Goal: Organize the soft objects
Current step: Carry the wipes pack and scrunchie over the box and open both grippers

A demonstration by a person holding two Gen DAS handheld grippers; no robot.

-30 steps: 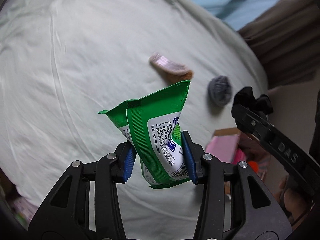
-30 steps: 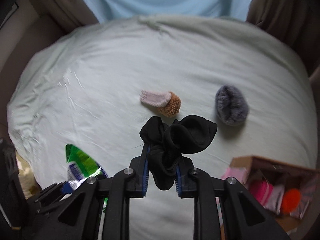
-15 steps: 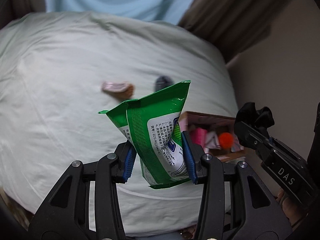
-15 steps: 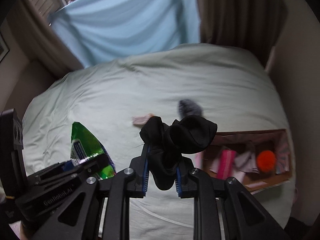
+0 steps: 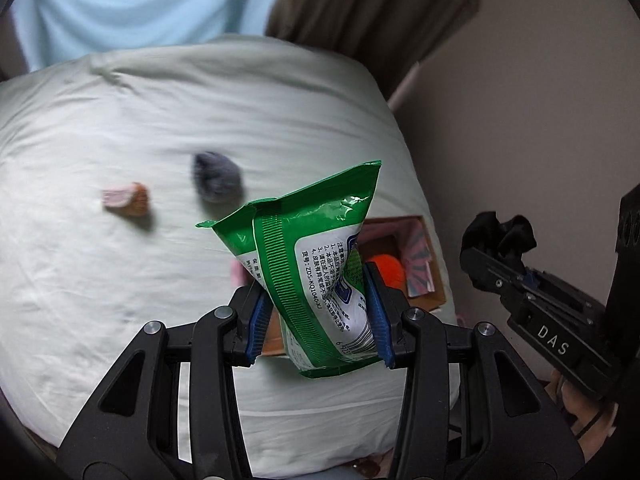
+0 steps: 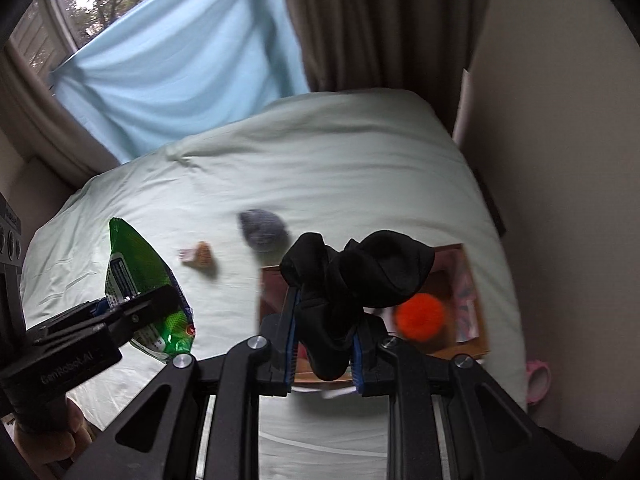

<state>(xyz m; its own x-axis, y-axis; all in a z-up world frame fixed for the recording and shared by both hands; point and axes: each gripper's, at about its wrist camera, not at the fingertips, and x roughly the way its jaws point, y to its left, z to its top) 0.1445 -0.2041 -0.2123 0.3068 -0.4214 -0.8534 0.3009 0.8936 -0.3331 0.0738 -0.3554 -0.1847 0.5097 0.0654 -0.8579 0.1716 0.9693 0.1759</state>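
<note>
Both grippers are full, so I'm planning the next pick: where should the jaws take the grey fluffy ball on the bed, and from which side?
Take the grey fluffy ball across its narrower middle, coming straight down from above. It lies alone on the flat pale bedcover, clear of the pink and brown piece beside it, so both sides are free. Its soft rounded pile should compress between the jaws.

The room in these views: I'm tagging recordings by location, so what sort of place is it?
Most likely a bedroom. A wide bed with a pale green sheet fills the views, a window with a light blue curtain and brown drapes stands behind it.
</note>
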